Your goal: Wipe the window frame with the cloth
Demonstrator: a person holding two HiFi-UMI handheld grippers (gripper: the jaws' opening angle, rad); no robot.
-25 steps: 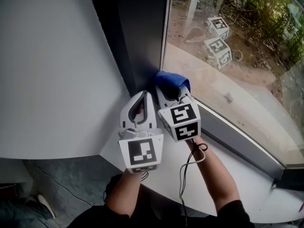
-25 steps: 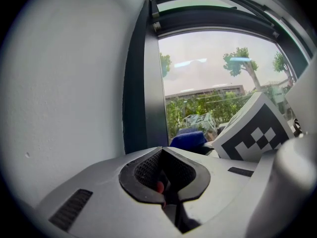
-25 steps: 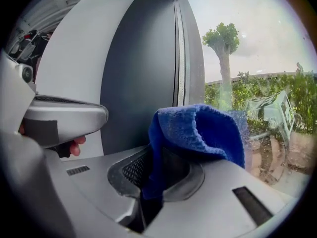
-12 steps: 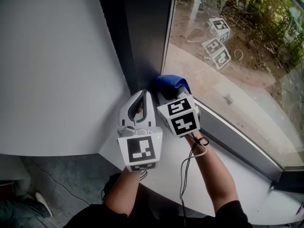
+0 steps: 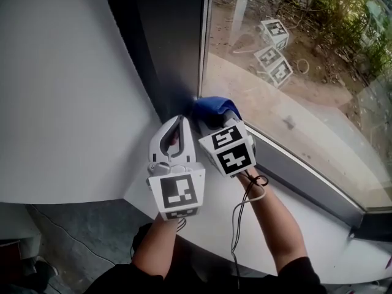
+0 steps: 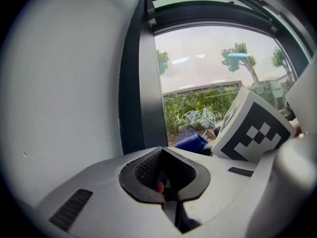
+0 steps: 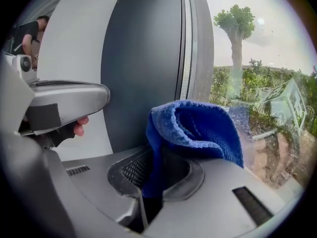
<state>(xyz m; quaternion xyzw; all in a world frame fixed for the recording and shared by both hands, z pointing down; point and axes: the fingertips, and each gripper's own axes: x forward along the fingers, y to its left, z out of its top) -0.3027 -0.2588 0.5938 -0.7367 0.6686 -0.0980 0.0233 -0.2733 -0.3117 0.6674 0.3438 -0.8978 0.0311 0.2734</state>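
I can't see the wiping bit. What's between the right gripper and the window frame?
A blue cloth, clamped in the right gripper; the right gripper view shows it.

The blue terry cloth [image 7: 190, 128] is bunched and folded over. It is pinched between the fingers [image 7: 89, 187], bulges just past their tips, and sits at the foot of the dark grey window frame [image 7: 143, 58], beside the glass.

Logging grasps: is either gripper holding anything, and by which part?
The right gripper pinches the blue cloth by a lower fold, and the rest bunches above the jaws. The left gripper is shut on nothing.
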